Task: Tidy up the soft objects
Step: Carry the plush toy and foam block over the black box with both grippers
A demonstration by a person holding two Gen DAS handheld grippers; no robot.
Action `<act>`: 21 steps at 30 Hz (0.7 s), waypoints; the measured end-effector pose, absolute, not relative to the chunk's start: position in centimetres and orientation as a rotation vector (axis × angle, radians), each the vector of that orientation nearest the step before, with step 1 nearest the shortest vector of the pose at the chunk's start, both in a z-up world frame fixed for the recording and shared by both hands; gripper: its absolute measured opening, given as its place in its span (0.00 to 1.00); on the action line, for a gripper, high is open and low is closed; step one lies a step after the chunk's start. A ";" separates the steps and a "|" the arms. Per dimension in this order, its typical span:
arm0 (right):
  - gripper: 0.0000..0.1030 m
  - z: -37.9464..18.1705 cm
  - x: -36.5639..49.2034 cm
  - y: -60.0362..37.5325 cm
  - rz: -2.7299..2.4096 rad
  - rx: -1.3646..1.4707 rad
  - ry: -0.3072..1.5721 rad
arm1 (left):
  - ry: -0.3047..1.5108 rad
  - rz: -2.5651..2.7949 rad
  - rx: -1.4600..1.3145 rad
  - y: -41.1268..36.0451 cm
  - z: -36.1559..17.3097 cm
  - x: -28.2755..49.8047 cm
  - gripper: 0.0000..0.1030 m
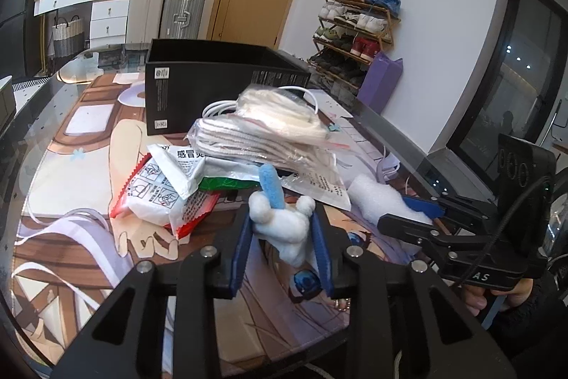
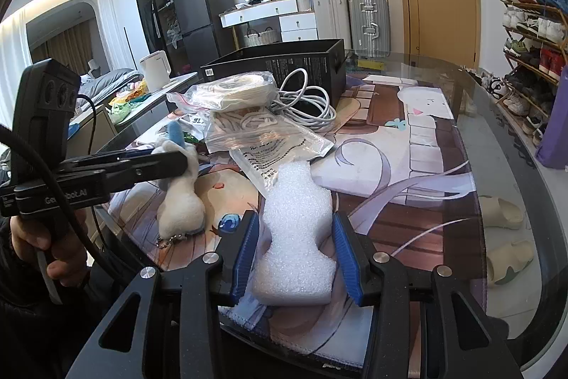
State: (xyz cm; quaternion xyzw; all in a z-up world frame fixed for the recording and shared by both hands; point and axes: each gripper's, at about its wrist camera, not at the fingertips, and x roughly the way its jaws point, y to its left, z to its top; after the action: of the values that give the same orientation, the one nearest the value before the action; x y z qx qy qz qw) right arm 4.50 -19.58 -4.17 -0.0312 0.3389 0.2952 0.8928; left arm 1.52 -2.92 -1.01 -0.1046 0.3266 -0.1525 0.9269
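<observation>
The printed desk mat with a cartoon figure (image 2: 419, 144) fills the middle of both views, laid flat over a glass tabletop. A black open-topped cardboard box (image 1: 198, 84) stands at upper centre of the left wrist view. In front of it lies a heap of clear zip bags holding folded off-white cloth (image 1: 269, 130), with a coiled white cable (image 2: 309, 102) beside it.

A white foam block with a pinched waist and pebbled surface (image 2: 301, 229) sits at lower centre of the right wrist view. The right gripper (image 2: 296, 254) is clamped on it, both blue pads against its sides.

A small white plush toy with a blue ear and a bead chain (image 1: 284, 219) is at lower centre of the left wrist view. The left gripper (image 1: 282, 247) is clamped on it, the pads pressing its body.
</observation>
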 end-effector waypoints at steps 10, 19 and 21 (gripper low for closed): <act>0.37 -3.2 3.8 -19.9 0.616 -0.060 0.658 | 0.601 -0.277 -0.237 -1.4 0.9 0.7 0.30; 0.37 -0.5 3.5 -20.5 0.632 -0.032 0.585 | 0.521 -0.259 -0.225 -0.1 3.7 0.6 0.30; 0.37 0.6 3.7 -20.7 0.642 -0.022 0.562 | 0.501 -0.251 -0.217 0.2 4.5 0.7 0.30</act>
State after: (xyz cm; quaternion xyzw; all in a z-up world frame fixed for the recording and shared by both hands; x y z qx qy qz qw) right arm 3.67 -20.71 0.56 -0.0106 0.2723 0.3115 0.9103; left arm 0.73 0.16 4.49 -0.1071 0.2468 -0.1238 0.9551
